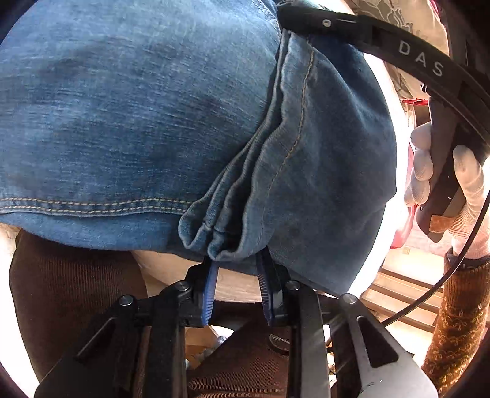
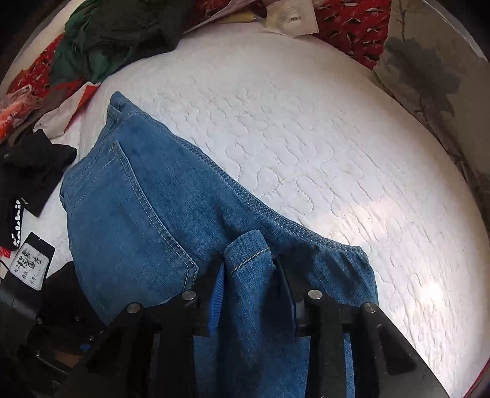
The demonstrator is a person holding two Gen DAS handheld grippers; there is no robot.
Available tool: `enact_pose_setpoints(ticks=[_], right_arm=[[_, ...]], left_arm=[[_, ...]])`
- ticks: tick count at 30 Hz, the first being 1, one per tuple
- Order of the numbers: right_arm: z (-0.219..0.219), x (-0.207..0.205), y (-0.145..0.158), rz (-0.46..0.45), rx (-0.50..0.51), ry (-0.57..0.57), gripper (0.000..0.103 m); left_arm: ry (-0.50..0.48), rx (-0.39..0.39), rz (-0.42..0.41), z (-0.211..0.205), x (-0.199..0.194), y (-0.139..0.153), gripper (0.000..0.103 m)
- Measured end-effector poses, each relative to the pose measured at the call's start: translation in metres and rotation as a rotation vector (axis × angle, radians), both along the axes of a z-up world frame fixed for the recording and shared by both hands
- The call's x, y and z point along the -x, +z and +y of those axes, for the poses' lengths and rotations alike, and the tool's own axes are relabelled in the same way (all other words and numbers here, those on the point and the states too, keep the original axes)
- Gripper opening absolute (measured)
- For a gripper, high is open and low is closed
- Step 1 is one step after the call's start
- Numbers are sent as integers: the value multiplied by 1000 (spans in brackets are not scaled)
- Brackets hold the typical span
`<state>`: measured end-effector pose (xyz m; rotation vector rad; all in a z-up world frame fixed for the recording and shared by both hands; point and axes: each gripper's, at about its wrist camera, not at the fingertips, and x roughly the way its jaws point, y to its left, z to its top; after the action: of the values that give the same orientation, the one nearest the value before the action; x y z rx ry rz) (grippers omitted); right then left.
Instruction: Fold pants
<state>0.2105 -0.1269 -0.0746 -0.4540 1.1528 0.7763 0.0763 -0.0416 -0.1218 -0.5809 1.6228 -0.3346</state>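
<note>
White mattress [image 2: 306, 137] bears one jeans [image 2: 147, 208], pinched by two grippers [image 1: 235, 263] [image 2: 249, 269].

Sunlit white quilted mattress [image 2: 306, 137], floral pillow [image 2: 428, 76], heaped clothes [image 2: 116, 33]

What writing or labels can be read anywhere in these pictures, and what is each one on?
"DAS": white letters on the black band of the other tool, in the left wrist view; it may continue out of sight.
White tag on a black holder: handwritten characters, too small to read.
Black cloth: white print, distorted, unreadable.
Paper tag at the top: a barcode, digits too small.
The jeans show no text.
</note>
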Motion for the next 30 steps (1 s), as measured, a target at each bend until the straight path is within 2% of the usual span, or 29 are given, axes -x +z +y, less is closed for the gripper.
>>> enact_pose_setpoints(ticks=[1,2,5,7,9,14,16,17,18,20,22,24,25,27,30], right_arm=[[-9,-1,11,8,-36,-27,38],[-23,-3,25,11,-83,-60,46],[-72,-3,60,-35,-174,-169,59],[-105,-4,64,-55,-155,-259,59],[-134,-5,54,-21,-136,-348,59],[-178,2,13,90,-206,-516,59],[-184,4,-3,128,-250,-557,57],[-183,4,-8,142,-284,-554,31],[-179,2,-9,133,-294,-543,17],[-172,-5,2,75,-306,-529,14],[-167,-17,5,45,-288,-541,14],[-156,-28,-11,65,-180,-514,15],[-152,-29,-15,60,-157,-503,15],[-154,-27,-6,40,-194,-515,22],[-176,-18,15,46,-313,-589,32]], left_arm=[[-18,15,-21,2,3,8,24],[-38,23,-43,5,6,18,24],[-62,36,-144,5,12,55,24],[-74,28,-214,1,11,72,24],[-89,34,-240,-9,10,77,24],[-142,52,-169,-56,-4,53,24],[-178,15,-154,-75,-7,41,24],[-193,2,-135,-84,-7,32,24],[-209,-3,-110,-94,-6,23,24],[-216,-28,-63,-103,-2,2,24],[-208,-32,-73,-105,-1,-5,24],[-227,-34,-66,-107,-2,-3,24],[-220,-18,-54,-104,-5,-2,24],[-213,31,-35,-96,-9,1,24],[-236,26,-90,-77,-5,19,24]])
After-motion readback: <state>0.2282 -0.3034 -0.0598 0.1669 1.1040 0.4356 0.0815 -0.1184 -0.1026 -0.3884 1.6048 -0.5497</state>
